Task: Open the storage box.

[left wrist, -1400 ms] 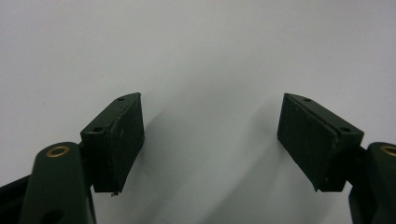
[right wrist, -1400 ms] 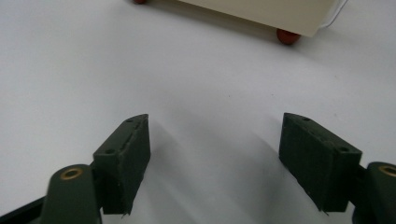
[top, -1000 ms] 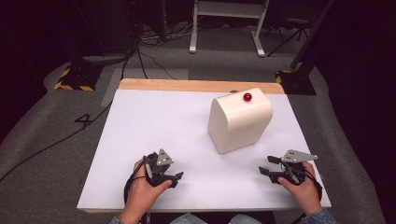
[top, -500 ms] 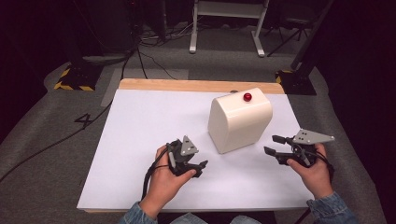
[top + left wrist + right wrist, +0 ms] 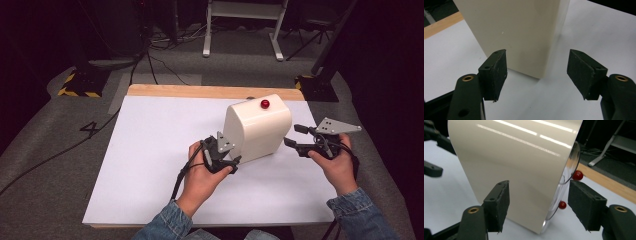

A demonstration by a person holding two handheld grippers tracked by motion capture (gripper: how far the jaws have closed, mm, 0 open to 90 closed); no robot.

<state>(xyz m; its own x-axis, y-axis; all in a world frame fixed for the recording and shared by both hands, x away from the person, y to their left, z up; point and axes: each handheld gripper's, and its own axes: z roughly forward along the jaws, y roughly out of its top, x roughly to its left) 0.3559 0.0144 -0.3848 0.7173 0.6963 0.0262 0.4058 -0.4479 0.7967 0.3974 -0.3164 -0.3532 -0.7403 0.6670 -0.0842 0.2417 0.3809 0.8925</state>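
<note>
Early in the work, at the approach stage: nothing gripped, nothing lifted, nothing opened. Cream box (image 5: 257, 127) upright on the white table (image 5: 150, 150), toward its far right part, red knob (image 5: 265, 104) up on the top edge at the far side. Left gripper (image 5: 234, 161) close in at the box's near left corner, aimed at the lower wall; jaws just been closing, now at a moderate gap with nothing between the pads, the box corner (image 5: 519, 32) just ahead of them and apart from both in the left gripper view. Right gripper (image 5: 292, 136) just beside the box's right side, raised off the table; jaws just been opening, fairly wide, empty, with the glossy curved wall (image 5: 516, 165) ahead between them and the knob (image 5: 577, 175) just above the right-hand pad in the right gripper view. Left to do, by the look of it: closing the last gap, taking hold of knob or body, then whatever handling follows.
</note>
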